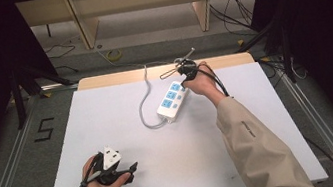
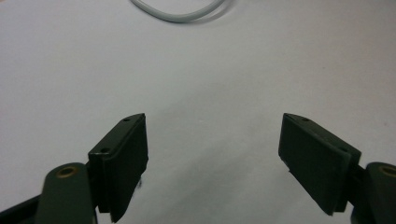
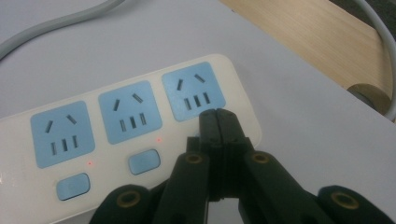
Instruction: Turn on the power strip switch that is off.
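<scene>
A white power strip (image 1: 172, 101) with three blue sockets lies slantwise near the middle of the white table top (image 1: 107, 118). Its grey cable (image 1: 144, 102) loops off its near end and runs to the far edge. My right gripper (image 1: 183, 78) is at the strip's far end. Up close, that right gripper (image 3: 218, 116) is shut, with nothing between its jaws, and its tips sit over the strip (image 3: 135, 140) just below the end socket (image 3: 191, 92). Two small red lights glow beside the blue switches (image 3: 144, 161). My left gripper (image 1: 133, 168) lies low at the near left; its jaws (image 2: 212, 154) stand wide apart over bare table.
A wooden strip (image 1: 101, 80) borders the table's far edge. Beyond it lie floor cables (image 1: 114, 55) and wooden shelf legs (image 1: 82, 21). Dark curtains stand at both sides. A bend of the grey cable (image 2: 177, 11) shows ahead of the left gripper.
</scene>
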Available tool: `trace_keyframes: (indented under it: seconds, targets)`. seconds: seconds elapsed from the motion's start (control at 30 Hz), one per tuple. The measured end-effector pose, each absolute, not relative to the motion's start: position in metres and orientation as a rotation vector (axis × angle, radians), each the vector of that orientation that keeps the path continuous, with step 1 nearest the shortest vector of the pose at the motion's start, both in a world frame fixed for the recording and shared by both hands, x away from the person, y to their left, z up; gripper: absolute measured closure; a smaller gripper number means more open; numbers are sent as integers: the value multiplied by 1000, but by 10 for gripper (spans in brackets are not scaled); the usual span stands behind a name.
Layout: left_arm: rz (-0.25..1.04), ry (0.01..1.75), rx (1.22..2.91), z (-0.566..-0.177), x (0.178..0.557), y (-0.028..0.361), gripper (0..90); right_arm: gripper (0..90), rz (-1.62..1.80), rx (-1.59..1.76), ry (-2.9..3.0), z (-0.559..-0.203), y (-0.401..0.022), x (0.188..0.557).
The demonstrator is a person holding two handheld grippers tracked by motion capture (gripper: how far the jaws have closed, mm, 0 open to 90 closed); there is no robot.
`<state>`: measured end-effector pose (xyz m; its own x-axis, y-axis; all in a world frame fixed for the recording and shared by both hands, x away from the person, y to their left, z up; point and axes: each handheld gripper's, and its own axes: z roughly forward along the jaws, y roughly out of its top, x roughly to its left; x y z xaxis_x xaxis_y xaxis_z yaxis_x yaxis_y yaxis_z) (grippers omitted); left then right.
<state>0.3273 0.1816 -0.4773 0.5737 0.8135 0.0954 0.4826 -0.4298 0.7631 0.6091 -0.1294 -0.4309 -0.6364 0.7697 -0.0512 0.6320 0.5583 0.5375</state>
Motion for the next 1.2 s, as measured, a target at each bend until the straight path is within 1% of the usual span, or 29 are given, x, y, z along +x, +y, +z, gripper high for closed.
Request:
trace_keyframes:
  seconds: [1.2]
  targets:
    - [603,1030,2099,-477,327,182,239,900,654,1159,2517,-439,-121,613]
